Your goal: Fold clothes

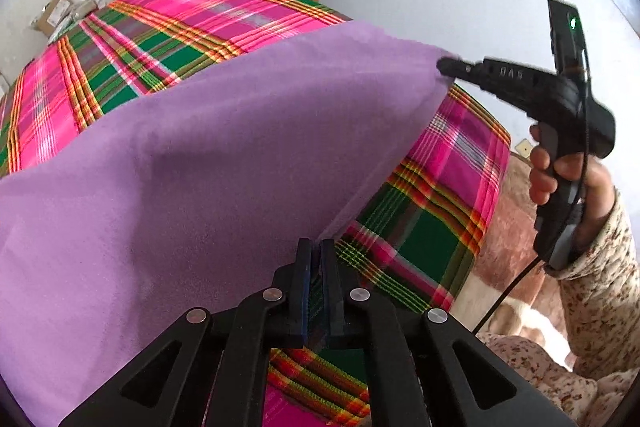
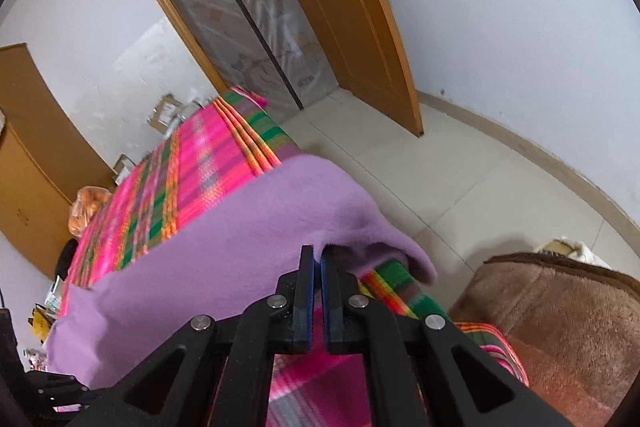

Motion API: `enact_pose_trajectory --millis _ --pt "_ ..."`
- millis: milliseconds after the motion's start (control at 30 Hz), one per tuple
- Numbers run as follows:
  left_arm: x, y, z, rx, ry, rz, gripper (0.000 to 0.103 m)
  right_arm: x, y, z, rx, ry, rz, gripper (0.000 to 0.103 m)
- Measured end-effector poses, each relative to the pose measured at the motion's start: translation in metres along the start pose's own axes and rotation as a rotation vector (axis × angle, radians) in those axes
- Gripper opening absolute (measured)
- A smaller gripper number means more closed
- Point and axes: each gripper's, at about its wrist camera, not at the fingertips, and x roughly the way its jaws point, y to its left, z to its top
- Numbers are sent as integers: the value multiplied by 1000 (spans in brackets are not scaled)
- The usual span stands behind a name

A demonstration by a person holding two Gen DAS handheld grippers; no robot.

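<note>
Purple fleece fills most of what I see: the cloth is lifted off the plaid bedspread along one edge, stretched between my two grippers. My left gripper has its fingers pressed together on one corner of that edge, right at the tips. My right gripper pinches the other corner the same way, with a little flap drooping just past its fingers. From the left camera I can see the right gripper out ahead and to the right, my hand around its handle. Beyond my fingers the rest of the cloth lies on the bedspread, and I cannot tell whether it is one layer or already doubled. So I judge a fold is under way, with the raised edge not laid down anywhere. Beside the bed, right of my fingers, sits a brown blanket.
</note>
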Motion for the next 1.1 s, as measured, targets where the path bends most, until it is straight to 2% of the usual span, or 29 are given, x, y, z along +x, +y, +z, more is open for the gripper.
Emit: enact_pose_trajectory --millis 167,400,567,700,733,833,900,967,1033,1100 --pt "1 3 -1 -16 12 -21 6 -1 -11 0 9 -4 -28 3" --pt "-5 9 -5 -47 28 -66 15 -12 -38 11 88 -48 -105 10" --pt "-11 14 -9 -72 35 -101 16 -12 -27 18 62 -72 -38 10" --pt "-19 21 -12 -92 11 -108 17 3 -9 18 17 -37 -10 30" --pt "-22 24 -14 -102 4 -106 21 7 -8 16 1 -26 -22 31" --pt "-33 39 -21 -145 -24 -95 24 15 -2 13 -78 -7 -155 31" --pt "-43 53 -27 -181 -51 -78 24 16 -2 14 -82 -6 -209 43" --pt "-54 69 -34 -224 -80 -55 24 14 -4 17 -45 -4 -236 43" --pt "-64 88 -41 -277 -108 -24 24 10 7 18 -73 -30 -249 43" --pt "-76 109 -52 -345 -134 13 24 3 31 16 -151 -67 -194 43"
